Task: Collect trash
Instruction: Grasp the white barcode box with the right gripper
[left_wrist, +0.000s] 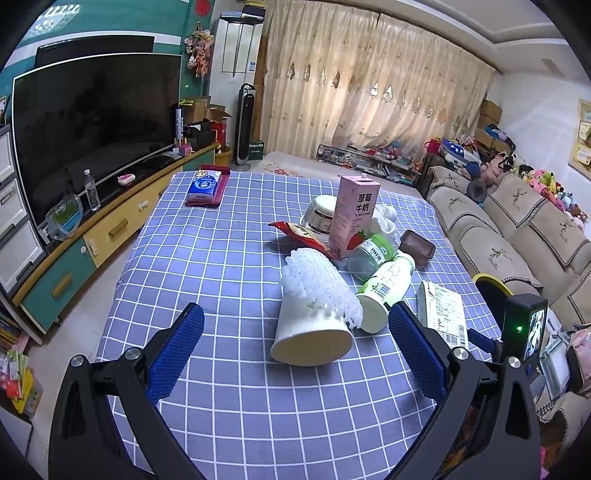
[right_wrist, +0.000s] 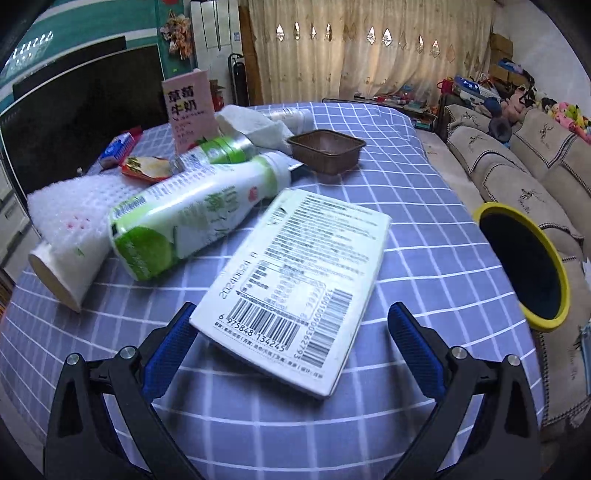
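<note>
Trash lies on a blue checked tablecloth (left_wrist: 221, 258). In the left wrist view my left gripper (left_wrist: 295, 332) is open, its jaws on either side of a tipped paper cup (left_wrist: 314, 336) wrapped in white foam netting (left_wrist: 321, 284). Behind lie a green-white bottle (left_wrist: 388, 288), a pink milk carton (left_wrist: 354, 214), a red snack wrapper (left_wrist: 303, 236) and a brown tray (left_wrist: 417, 247). In the right wrist view my right gripper (right_wrist: 291, 332) is open around the near end of a flat white box (right_wrist: 295, 288) with barcodes. The bottle (right_wrist: 192, 218) and cup (right_wrist: 62, 266) lie to its left.
A yellow-rimmed bin (right_wrist: 524, 266) stands off the table's right edge by a beige sofa (right_wrist: 517, 173). A tissue pack (left_wrist: 205, 186) lies at the table's far left. A TV (left_wrist: 92, 129) on a low cabinet is left of the table.
</note>
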